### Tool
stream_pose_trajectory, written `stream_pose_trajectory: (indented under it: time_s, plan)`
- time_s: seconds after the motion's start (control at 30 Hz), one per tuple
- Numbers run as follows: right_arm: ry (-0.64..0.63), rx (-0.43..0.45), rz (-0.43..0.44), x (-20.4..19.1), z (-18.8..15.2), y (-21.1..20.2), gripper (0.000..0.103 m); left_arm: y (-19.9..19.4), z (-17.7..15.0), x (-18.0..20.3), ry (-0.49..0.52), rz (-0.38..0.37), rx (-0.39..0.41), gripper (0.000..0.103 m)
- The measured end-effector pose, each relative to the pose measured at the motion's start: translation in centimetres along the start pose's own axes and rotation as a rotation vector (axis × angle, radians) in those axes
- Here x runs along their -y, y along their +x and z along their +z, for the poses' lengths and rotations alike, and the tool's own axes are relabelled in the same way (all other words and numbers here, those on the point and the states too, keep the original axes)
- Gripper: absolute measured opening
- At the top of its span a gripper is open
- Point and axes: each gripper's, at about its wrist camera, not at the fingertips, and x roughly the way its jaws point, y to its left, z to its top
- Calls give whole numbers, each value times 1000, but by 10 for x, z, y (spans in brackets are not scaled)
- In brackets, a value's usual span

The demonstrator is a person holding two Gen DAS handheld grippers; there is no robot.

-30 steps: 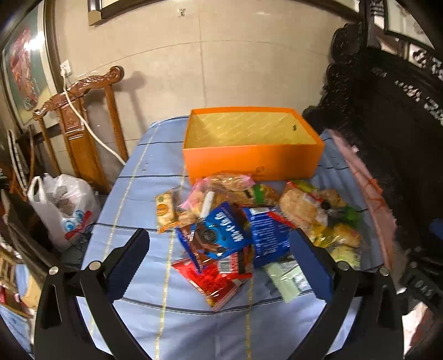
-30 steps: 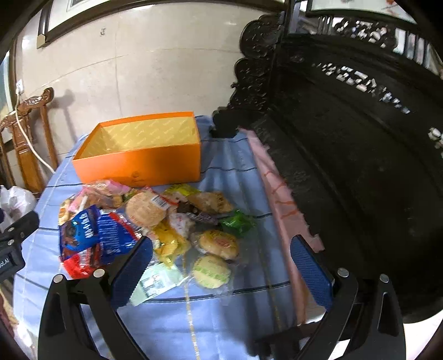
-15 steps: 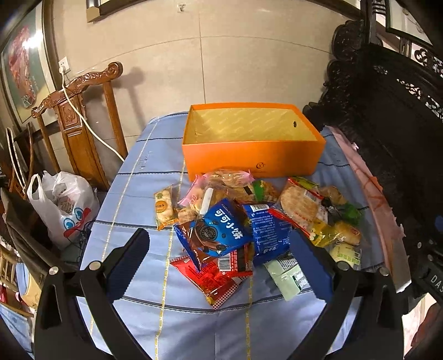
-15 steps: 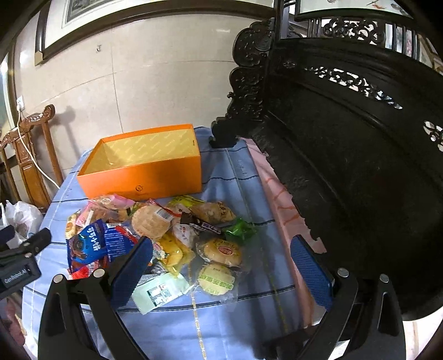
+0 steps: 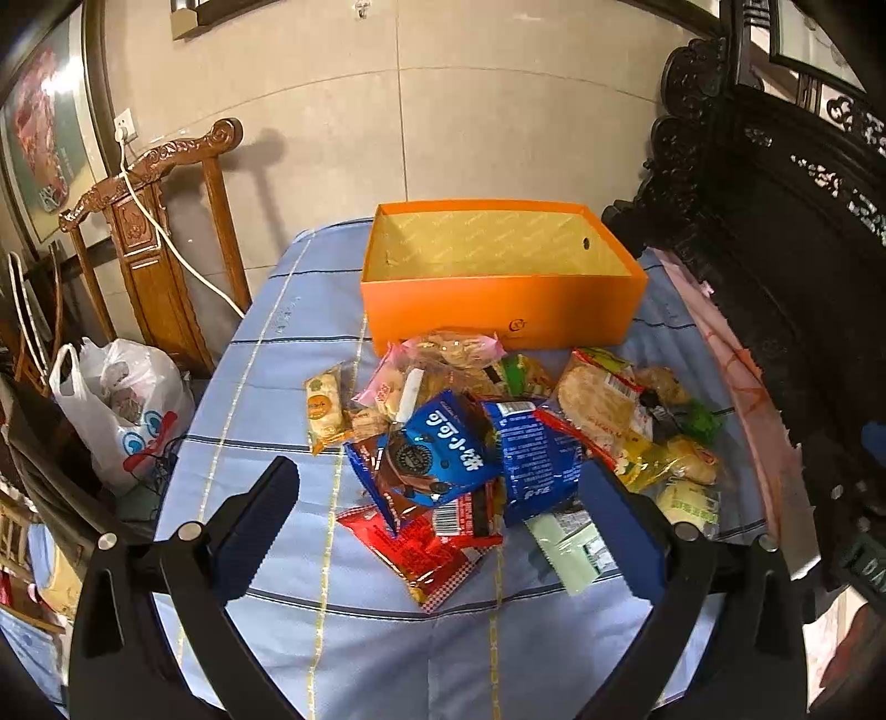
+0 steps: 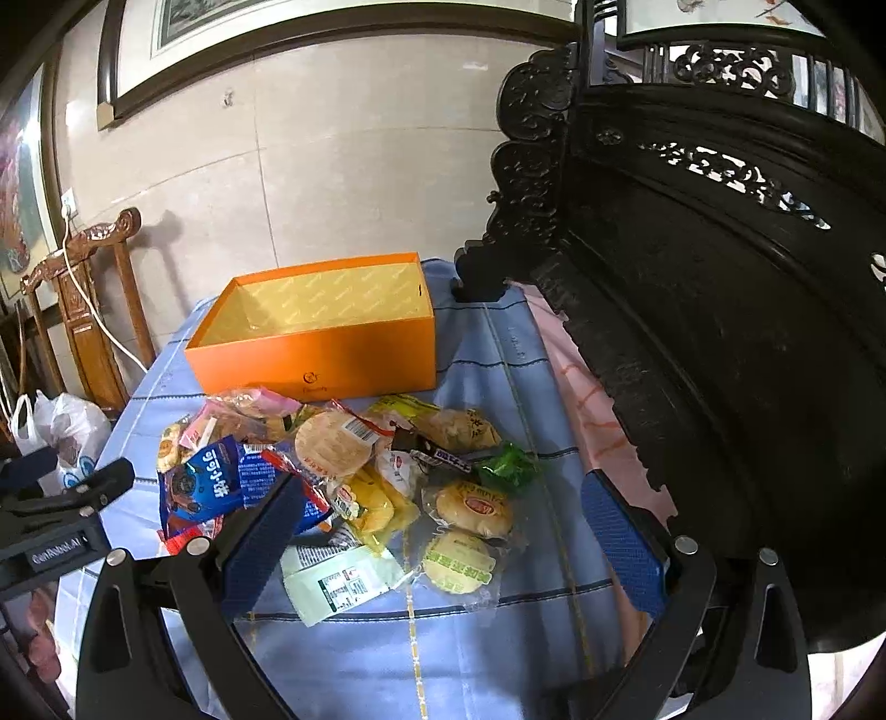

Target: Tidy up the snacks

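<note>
Reading "GenRobot.AI" on left gripper (image 6: 55, 531); orange box (image 6: 315, 354) logo illegible.

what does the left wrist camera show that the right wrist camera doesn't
Only the left wrist view shows the red snack packet in full at the front of the pile, between the open left claw fingers.

Only the right wrist view shows the framed picture above the wall, the left claw from the side, and the open right claw.

Both share the orange box, with no snacks visible inside, the blue cookie bag, the pale green packet, the carved chair and the white plastic bag.
</note>
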Motion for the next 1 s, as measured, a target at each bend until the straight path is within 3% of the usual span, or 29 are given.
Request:
stream_pose_trajectory:
  time_s: [0.27, 0.43, 0.53, 0.7, 0.83, 0.9, 1.0]
  plan:
    - [3, -24, 8, 0, -2, 8, 100, 7, -2, -2, -13, -10, -23, 99]
    - [37, -47, 45, 8, -6, 28, 100, 15, -4, 0, 14, -31, 35, 99]
    - [35, -37, 108, 9, -6, 56, 100, 40, -5, 6, 61, -20, 80, 99]
    - [128, -73, 361, -1, 10, 130, 100, 109, -9, 8, 66, -89, 10, 99]
    - [109, -184, 341, -34, 28, 189, 100, 147, -24, 32, 161, -146, -31, 99]
    - [101, -226, 380, -53, 31, 208, 100, 158, -29, 46, 213, -110, -18, 99]
    - [6, -329, 347, -77, 28, 240, 100, 168, -34, 66, 288, -92, 21, 99]
